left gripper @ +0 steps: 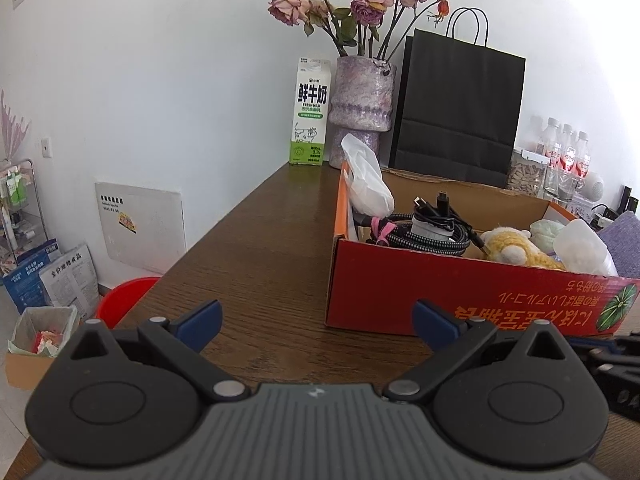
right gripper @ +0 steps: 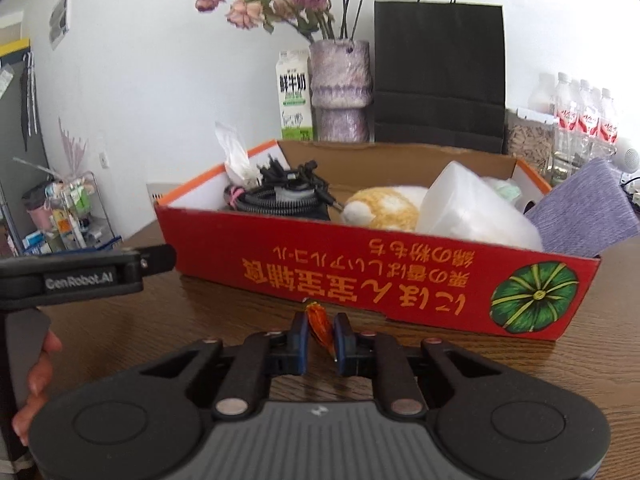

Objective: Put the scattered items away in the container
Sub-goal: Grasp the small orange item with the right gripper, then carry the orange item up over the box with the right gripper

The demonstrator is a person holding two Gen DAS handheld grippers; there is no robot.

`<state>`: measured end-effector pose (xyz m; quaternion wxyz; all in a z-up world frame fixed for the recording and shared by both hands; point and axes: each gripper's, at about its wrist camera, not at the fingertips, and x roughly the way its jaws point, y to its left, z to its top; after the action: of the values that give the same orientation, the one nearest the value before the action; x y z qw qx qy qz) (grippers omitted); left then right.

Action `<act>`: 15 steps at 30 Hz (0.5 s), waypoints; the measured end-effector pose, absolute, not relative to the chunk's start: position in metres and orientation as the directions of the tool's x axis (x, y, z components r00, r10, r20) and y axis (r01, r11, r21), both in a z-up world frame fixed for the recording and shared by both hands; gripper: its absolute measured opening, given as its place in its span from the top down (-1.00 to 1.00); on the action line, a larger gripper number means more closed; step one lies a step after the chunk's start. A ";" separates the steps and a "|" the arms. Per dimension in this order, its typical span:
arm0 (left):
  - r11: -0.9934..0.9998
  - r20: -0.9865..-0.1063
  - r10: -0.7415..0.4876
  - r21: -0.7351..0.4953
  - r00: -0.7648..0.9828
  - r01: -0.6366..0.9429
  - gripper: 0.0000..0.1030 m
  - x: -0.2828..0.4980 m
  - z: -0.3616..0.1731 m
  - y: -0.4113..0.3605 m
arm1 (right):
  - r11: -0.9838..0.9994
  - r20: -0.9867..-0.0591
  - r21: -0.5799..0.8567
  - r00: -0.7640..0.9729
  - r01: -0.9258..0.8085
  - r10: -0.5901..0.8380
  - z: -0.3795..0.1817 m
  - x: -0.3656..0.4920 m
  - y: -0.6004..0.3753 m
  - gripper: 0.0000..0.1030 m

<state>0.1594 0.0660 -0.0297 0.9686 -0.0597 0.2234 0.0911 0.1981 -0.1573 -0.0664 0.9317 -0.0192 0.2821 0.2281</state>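
A red cardboard box (left gripper: 460, 292) (right gripper: 360, 264) stands on the brown wooden table (left gripper: 256, 264) (right gripper: 160, 320). Inside lie coiled black cables (left gripper: 428, 228) (right gripper: 280, 196), a yellow plush toy (left gripper: 512, 248) (right gripper: 384, 208), a white plastic bag (left gripper: 368, 180) and a translucent white bag (right gripper: 472, 208). My left gripper (left gripper: 316, 326) is open and empty, low over the table left of the box front; it also shows in the right wrist view (right gripper: 80, 272). My right gripper (right gripper: 321, 334) is shut on a small orange wrapped item (right gripper: 320, 322), just in front of the box's front wall.
A milk carton (left gripper: 310, 112), a purple vase of dried roses (left gripper: 362, 108) and a black paper bag (left gripper: 460, 108) stand behind the box by the wall. Water bottles (right gripper: 580, 116) stand at far right. A purple cloth (right gripper: 584, 208) leans against the box's right end. A red stool (left gripper: 120, 300) sits below the table's left edge.
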 end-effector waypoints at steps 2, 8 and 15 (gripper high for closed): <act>0.977 -0.419 0.165 -0.054 0.893 -0.206 -1.00 0.156 -0.028 0.061 | 0.891 -0.504 0.114 0.748 -0.439 0.432 -0.059 0.193 -0.165 0.75; 0.984 -0.351 0.141 -0.054 0.926 -0.170 -1.00 0.150 -0.011 0.045 | 0.889 -0.380 0.138 0.806 -0.436 0.454 -0.026 0.189 -0.188 0.75; 0.986 -0.268 0.119 -0.083 0.956 -0.146 -1.00 0.182 0.026 0.016 | 0.911 -0.280 0.127 0.866 -0.393 0.413 0.005 0.216 -0.203 0.75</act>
<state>0.1816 0.0162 0.0261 0.9876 -0.0512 0.1322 0.0673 0.2160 -0.2032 0.0051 0.9654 0.0330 0.1524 0.2088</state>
